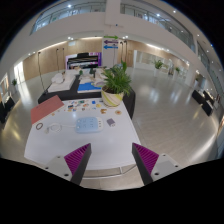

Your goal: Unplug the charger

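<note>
While the hand-held gripper (110, 163) is held above the near edge of a white tabletop (75, 140), its two fingers are seen spread apart with nothing between them, the magenta pads (78, 156) facing each other across an empty gap. Beyond the fingers, the tabletop is seen stretching away with several things laid on it. A potted plant (115, 85) with broad green leaves in a yellow pot is stood at the far right part of the tabletop. A reddish-brown book (45, 109) is placed at the far left, tilted relative to the tabletop's edge. Between them, nearer the middle, a clear plastic box (88, 124) is seen, with a few small round items (106, 123) scattered just beside it and toward the plant. A blue flat item (89, 88) is laid further back, near a dark bench or seat (62, 94). No charger can be made out with certainty among the small things on the tabletop; which of them, if any, is the charger cannot be told. All of these things are well ahead of the fingers, and none is touched by them. A large bright hall with a shiny floor (165, 110) and upper railings is seen around the tabletop.
</note>
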`<act>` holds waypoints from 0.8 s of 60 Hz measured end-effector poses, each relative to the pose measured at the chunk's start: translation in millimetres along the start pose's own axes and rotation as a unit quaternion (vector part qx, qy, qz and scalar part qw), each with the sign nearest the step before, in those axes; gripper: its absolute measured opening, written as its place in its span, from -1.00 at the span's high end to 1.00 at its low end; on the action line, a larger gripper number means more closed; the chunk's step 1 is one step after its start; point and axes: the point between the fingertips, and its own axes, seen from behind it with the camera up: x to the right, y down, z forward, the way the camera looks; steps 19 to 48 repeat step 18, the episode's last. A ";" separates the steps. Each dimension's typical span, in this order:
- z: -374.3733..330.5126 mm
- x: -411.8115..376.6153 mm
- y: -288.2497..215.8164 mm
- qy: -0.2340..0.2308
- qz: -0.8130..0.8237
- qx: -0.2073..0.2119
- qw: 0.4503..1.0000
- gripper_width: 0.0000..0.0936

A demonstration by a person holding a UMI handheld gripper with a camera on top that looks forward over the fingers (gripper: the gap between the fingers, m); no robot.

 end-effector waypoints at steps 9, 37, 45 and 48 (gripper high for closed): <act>-11.8 -6.6 5.6 0.002 0.005 0.012 1.000 -0.82; -14.3 -6.9 2.8 -0.003 0.000 0.027 1.000 -0.82; -14.3 -6.9 2.8 -0.003 0.000 0.027 1.000 -0.82; -14.3 -6.9 2.8 -0.003 0.000 0.027 1.000 -0.82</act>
